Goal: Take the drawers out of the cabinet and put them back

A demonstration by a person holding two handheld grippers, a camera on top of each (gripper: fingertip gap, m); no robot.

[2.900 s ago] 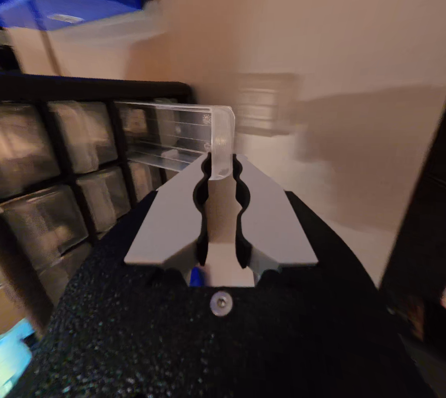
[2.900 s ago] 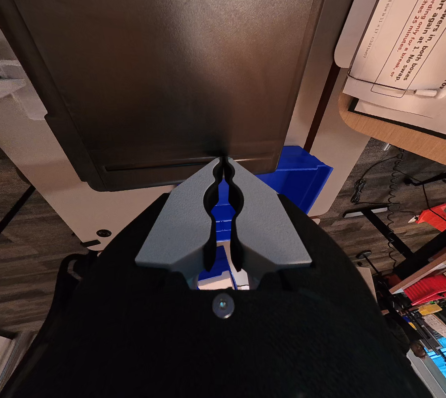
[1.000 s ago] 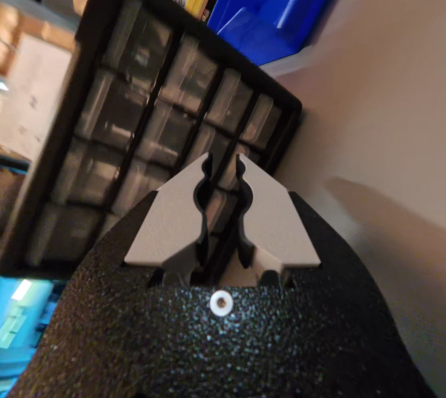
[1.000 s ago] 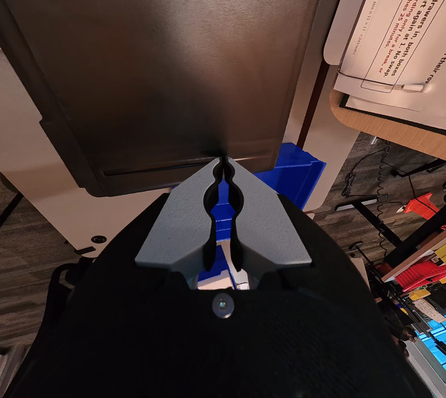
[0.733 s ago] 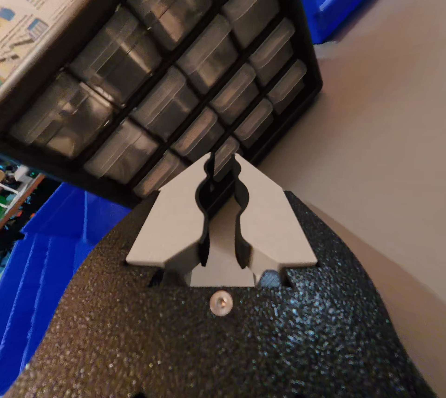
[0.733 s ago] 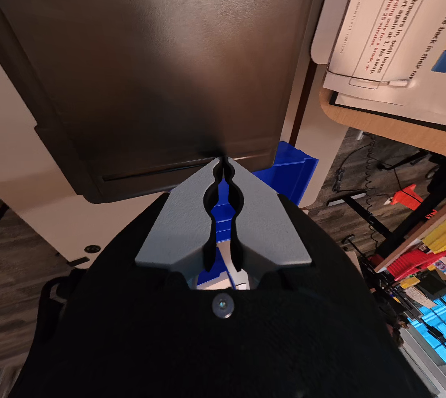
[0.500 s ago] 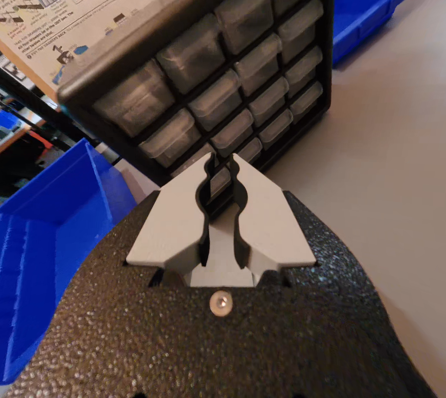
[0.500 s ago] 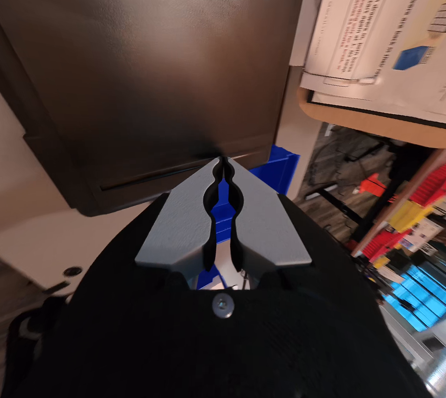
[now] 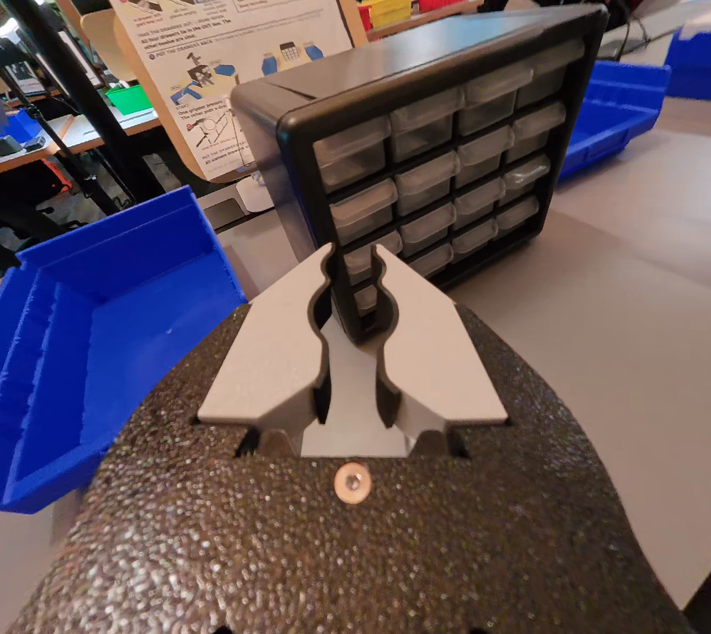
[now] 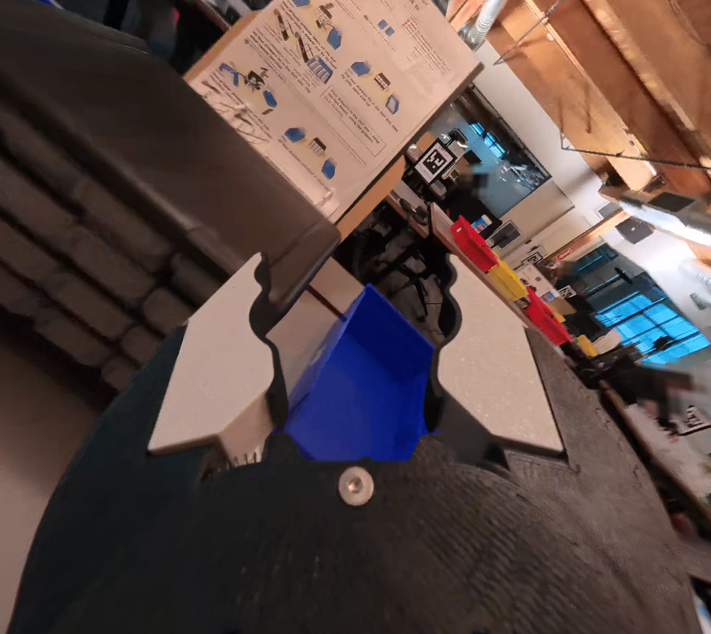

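Between the left gripper's (image 9: 353, 256) slightly parted, empty fingers sits the cabinet's (image 9: 431, 169) lower corner. The clear drawer it carried 2.9 s ago is gone; every slot looks filled. The right gripper (image 10: 356, 261), earlier clamped on the cabinet, has let go, wide open. Near the table's (image 9: 600, 300) left edge, a blue bin (image 9: 96, 338) sits empty, so this cycle seems finished.
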